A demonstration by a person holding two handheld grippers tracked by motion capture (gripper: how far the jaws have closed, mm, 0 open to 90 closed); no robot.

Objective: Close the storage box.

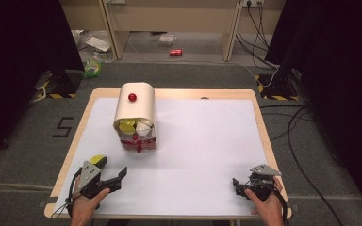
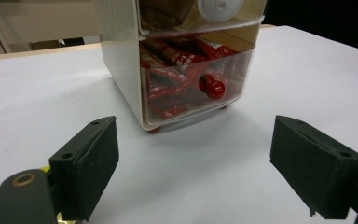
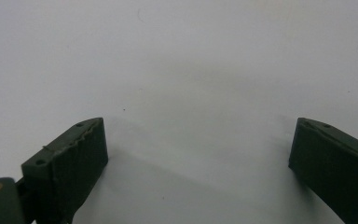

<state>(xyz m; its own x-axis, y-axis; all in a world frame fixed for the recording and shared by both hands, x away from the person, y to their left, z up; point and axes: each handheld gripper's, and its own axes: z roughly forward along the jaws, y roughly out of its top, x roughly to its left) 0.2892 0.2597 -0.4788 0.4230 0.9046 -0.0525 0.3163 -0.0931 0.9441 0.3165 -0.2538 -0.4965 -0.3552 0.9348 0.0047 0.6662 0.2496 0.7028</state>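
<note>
The left gripper (image 2: 193,168) is sitting with its jaws wide apart, aiming at the red knob (image 2: 212,87) of the lower drawer (image 2: 196,79) in the cream drawer unit (image 1: 135,117), which is standing left of centre on the white table (image 1: 202,141). The right gripper (image 3: 198,163) is resting near the table's front right corner, jaws apart over bare surface.

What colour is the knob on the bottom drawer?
Red. The knob on the clear bottom drawer shows best in the left gripper view.

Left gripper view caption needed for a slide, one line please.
Open hand-held gripper faces a small drawer unit, aimed at the red knob of its lower drawer of red packets.
</note>
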